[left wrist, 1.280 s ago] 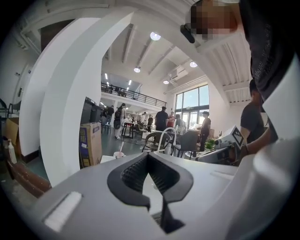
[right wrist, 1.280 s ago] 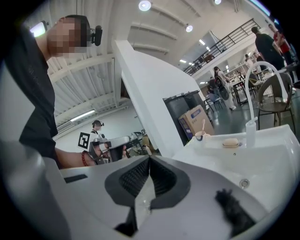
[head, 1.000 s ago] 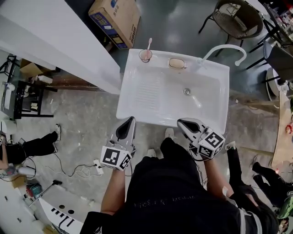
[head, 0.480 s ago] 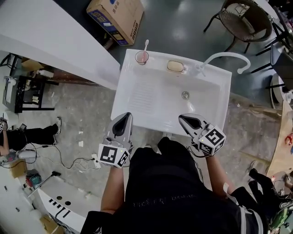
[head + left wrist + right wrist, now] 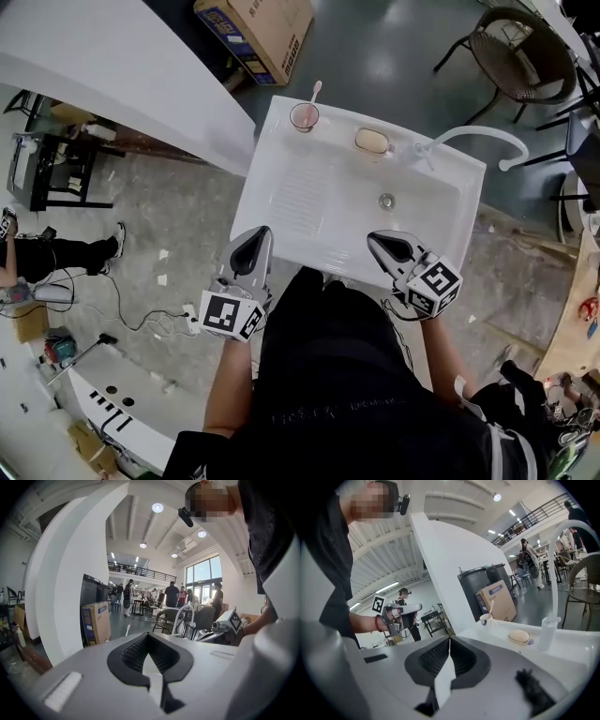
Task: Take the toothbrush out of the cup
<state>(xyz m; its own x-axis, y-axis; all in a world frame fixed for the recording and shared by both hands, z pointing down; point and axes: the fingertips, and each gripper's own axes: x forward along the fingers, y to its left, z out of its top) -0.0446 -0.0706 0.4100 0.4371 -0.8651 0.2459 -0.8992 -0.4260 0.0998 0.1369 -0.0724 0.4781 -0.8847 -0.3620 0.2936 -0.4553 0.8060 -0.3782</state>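
Nearest the person, the left hand-held gripper (image 5: 257,236) and the right hand-held gripper (image 5: 381,243) hang side by side over the near rim of the sink (image 5: 281,234). Each has its jaws pressed together with nothing between them. This is judged a ready stance, with no reach begun. At the far left corner of the sink ledge the cup (image 5: 304,116) stands upright. The toothbrush (image 5: 314,92) leans out of it, its upper end clear of the rim and free to grip. A soap bar (image 5: 372,141) lies along the same ledge, apart from the cup. The faucet (image 5: 469,139) arches at far right. Whichever hand-held gripper goes in must open before closing on the handle
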